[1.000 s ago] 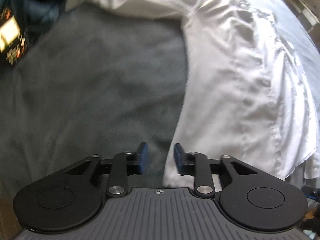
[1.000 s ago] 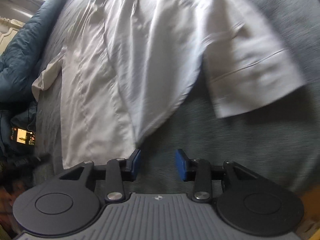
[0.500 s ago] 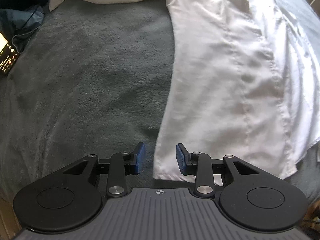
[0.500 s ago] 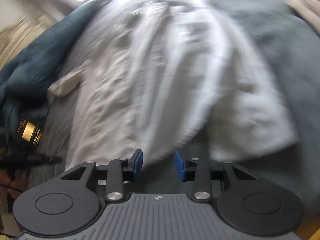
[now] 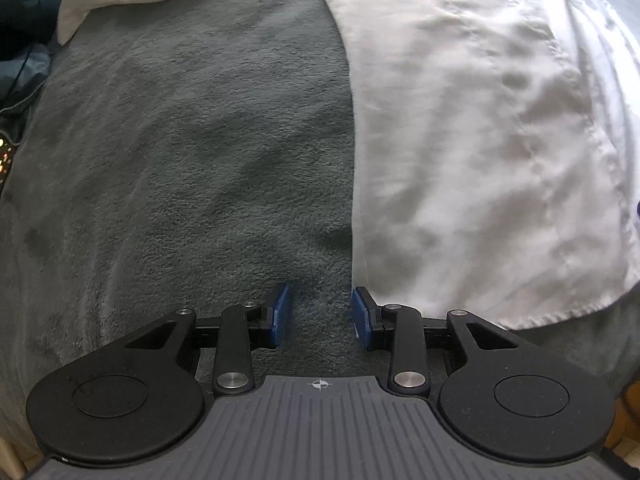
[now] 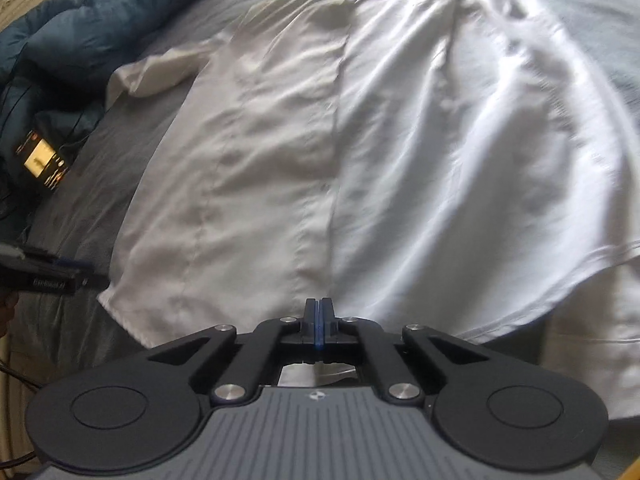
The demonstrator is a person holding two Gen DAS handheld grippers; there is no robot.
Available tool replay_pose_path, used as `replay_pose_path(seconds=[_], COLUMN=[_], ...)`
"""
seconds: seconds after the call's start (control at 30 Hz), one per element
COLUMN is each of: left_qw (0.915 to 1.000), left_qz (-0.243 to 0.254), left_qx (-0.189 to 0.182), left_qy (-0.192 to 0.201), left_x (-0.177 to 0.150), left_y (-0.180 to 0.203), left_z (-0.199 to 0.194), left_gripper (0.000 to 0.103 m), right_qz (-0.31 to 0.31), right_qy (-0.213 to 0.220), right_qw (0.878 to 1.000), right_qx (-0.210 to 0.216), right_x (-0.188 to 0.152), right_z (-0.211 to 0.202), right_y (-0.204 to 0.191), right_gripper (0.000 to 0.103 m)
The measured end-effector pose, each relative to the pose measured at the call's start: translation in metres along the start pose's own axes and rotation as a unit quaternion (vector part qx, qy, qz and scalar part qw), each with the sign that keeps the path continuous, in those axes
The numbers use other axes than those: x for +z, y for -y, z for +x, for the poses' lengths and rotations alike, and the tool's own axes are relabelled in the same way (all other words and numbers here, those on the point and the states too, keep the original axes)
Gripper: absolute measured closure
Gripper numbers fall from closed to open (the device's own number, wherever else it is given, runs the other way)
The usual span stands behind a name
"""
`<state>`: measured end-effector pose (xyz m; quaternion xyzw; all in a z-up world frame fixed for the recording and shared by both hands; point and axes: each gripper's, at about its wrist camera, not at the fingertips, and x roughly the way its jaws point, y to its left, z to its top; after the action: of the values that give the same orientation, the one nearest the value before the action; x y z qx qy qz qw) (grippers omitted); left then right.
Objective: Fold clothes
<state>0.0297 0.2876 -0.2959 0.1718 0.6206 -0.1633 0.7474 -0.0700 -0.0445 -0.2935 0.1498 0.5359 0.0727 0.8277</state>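
A white button-up shirt lies spread flat on a grey blanket, one sleeve stretched toward the far left. My left gripper hangs low over the blanket, open, nothing between its blue pads. Its right pad sits just beside the shirt's side edge near the bottom corner. In the right wrist view the shirt fills the middle, with the button placket running up it. My right gripper is shut, pads pressed together above the hem; no cloth shows between them. The left gripper shows at that view's left edge.
A dark blue quilt is bunched along the far left of the bed. A phone with a lit screen lies beside it, with cables nearby. Grey blanket stretches left of the shirt.
The right gripper's jaws went from apart to fully together while it swung over the shirt's lower front. The left gripper sank closer to the blanket, and the shirt's edge now lies by its right pad.
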Motion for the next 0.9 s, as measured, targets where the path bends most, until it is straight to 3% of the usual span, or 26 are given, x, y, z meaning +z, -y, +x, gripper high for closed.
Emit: replay_pose_path(seconds=[0.13, 0.2, 0.3, 0.33, 0.37, 0.43, 0.5, 0.6, 0.77, 0.9], left_qw=[0.9999, 0.9998, 0.9995, 0.9994, 0.9994, 0.9993, 0.9988, 0.9979, 0.9976, 0.9972], left_qz=[0.013, 0.019, 0.027, 0.028, 0.029, 0.032, 0.042, 0.060, 0.060, 0.066], left_qx=[-0.005, -0.009, -0.017, -0.018, -0.019, -0.022, -0.023, -0.024, -0.033, -0.032], left_qy=[-0.001, -0.001, 0.001, 0.001, 0.000, -0.001, -0.002, -0.001, -0.007, -0.018], left_x=[-0.002, -0.001, 0.000, 0.000, 0.001, 0.001, 0.001, -0.001, 0.001, 0.003], left_y=[0.001, 0.000, -0.002, -0.003, -0.004, -0.005, -0.003, 0.001, 0.001, 0.003], left_z=[0.001, -0.001, -0.002, -0.002, -0.001, 0.000, 0.001, 0.002, 0.002, 0.008], left_gripper=[0.069, 0.069, 0.069, 0.069, 0.069, 0.069, 0.069, 0.069, 0.069, 0.069], right_qz=[0.008, 0.029, 0.053, 0.050, 0.046, 0.030, 0.015, -0.004, -0.009, 0.000], right_qy=[-0.009, -0.010, 0.007, 0.010, 0.012, 0.005, -0.007, -0.022, 0.006, 0.000], right_qw=[0.999, 0.999, 0.999, 0.999, 0.999, 1.000, 1.000, 0.999, 0.998, 0.996], right_qx=[-0.035, -0.018, 0.008, 0.010, 0.004, -0.003, -0.015, -0.032, -0.058, -0.087], right_x=[-0.001, 0.002, 0.011, 0.014, 0.017, 0.022, 0.023, 0.021, 0.019, 0.016], right_z=[0.003, 0.001, -0.006, -0.005, -0.004, 0.006, 0.014, 0.024, 0.009, 0.015], right_y=[0.006, 0.010, 0.009, 0.006, 0.003, -0.002, -0.006, -0.012, -0.020, -0.017], right_gripper=[0.102, 0.102, 0.090, 0.078, 0.072, 0.069, 0.070, 0.102, 0.102, 0.102])
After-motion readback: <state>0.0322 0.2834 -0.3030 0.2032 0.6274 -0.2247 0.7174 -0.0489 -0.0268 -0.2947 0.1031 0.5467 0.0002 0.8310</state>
